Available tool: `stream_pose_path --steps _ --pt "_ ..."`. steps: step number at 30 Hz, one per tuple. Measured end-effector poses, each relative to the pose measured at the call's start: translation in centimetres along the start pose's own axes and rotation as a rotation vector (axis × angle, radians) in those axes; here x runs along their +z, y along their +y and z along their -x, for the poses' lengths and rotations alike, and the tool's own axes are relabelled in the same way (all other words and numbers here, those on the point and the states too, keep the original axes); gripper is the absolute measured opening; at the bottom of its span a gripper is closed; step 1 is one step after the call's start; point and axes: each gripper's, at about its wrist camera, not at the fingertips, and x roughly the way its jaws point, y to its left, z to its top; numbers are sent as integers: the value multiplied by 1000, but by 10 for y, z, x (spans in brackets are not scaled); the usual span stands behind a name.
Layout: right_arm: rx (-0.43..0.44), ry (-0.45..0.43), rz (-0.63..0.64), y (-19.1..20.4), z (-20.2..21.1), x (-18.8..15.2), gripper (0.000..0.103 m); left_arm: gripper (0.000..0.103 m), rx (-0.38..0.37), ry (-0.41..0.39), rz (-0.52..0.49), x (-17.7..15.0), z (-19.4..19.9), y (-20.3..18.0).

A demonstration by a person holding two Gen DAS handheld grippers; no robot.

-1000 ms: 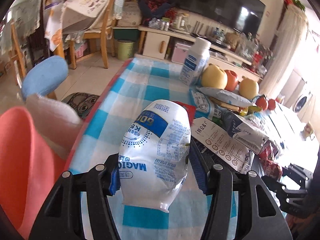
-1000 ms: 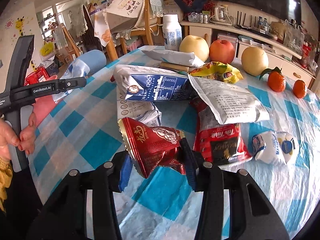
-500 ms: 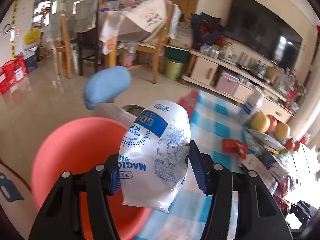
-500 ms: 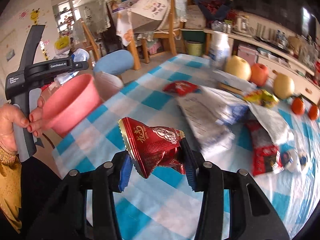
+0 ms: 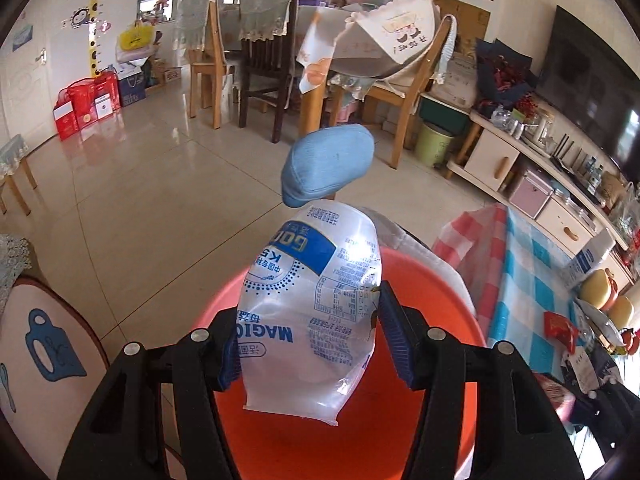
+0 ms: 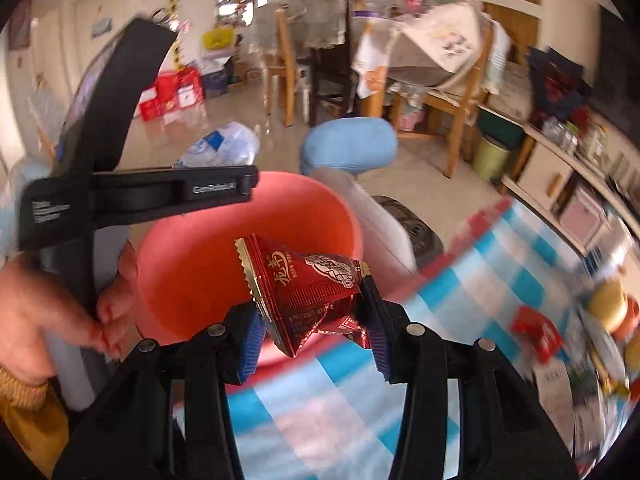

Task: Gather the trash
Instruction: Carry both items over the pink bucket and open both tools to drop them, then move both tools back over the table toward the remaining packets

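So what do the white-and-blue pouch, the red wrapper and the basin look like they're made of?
White-and-blue pouch: thin, glossy plastic film, semi-translucent, creased and glinting. Red wrapper: probably metallised foil laminate, shiny and crumpled, with a gold zigzag-cut edge. Basin: likely moulded plastic, smooth, uniform salmon-orange, with a rounded rim.

Tablecloth (image 6: 500, 264) motion-blurred — pink basin (image 5: 420, 280) floor hidden.
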Motion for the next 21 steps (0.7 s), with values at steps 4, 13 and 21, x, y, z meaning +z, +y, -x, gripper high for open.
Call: stream_pose_path --steps 4,13,21 --pt "6 33 50 16 -28 8 49 68 12 -8 15 4 -1 11" --pt "-20 13 -28 11 -24 1 81 81 18 -44 -2 6 6 5" --pt "-107 -18 -176 -22 14 -24 87 89 28 -85 -76 4 18 -22"
